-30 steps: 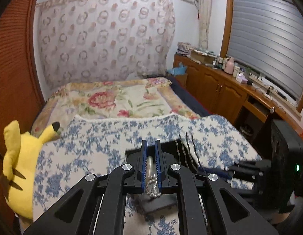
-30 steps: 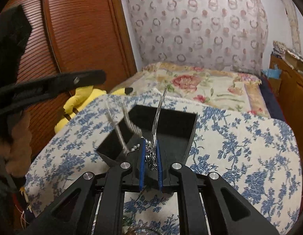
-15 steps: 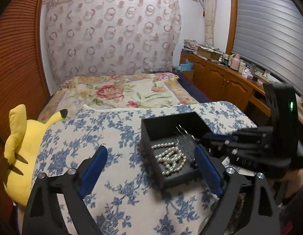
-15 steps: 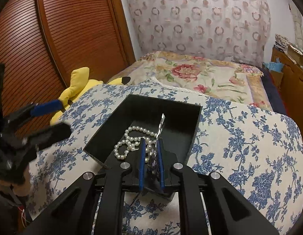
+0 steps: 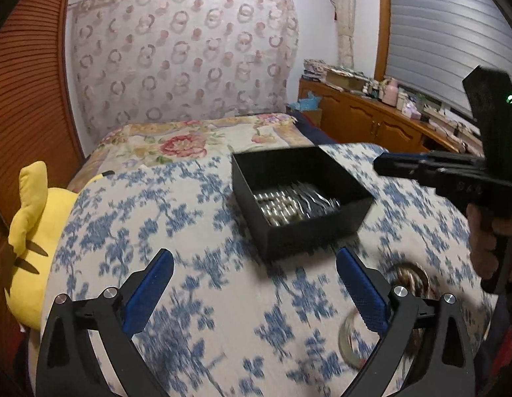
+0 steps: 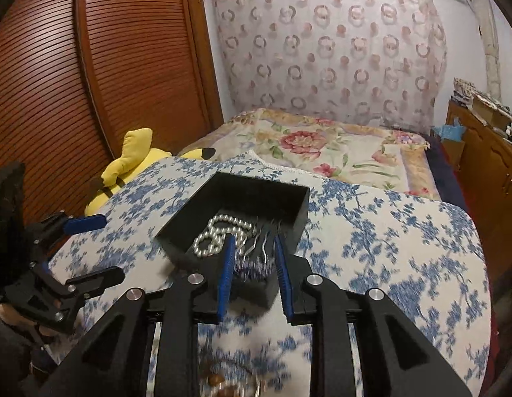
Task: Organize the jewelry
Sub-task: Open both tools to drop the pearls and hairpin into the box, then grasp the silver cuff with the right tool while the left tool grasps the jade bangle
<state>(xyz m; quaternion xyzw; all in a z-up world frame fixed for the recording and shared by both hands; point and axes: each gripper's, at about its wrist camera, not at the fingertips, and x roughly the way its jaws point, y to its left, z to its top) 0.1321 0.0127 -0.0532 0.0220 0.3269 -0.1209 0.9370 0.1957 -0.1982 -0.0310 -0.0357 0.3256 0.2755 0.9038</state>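
A black open box (image 5: 322, 231) (image 6: 298, 195) stands on the blue-flowered cloth. In it lie a pearl necklace (image 5: 275, 206) (image 6: 219, 230) and silvery wavy hairpins (image 5: 317, 198) (image 6: 256, 248). My left gripper (image 5: 254, 256) (image 6: 107, 248) hangs in front of the box. Its jaws are opening wide with nothing between them. My right gripper (image 6: 254, 238) (image 5: 381, 163) reaches over the box's near corner. Its jaws are opening too. A blurred sparkly silver piece (image 6: 252, 269) lies between the blue pads (image 6: 226, 271), and they do not press on it.
A brown twisted bangle (image 5: 413, 276) and a silver ring (image 5: 346, 334) lie on the cloth near the front right. A yellow plush toy (image 5: 31, 231) (image 6: 130, 162) sits at the left edge by the wooden wardrobe (image 6: 90, 66). Behind is a bed (image 6: 322, 152); wooden cabinets (image 5: 371, 125) line the right.
My left gripper let go of the pearl necklace, which now lies in the box, then opened wide and drew back down. My right gripper's jaws parted from the silver piece over the box.
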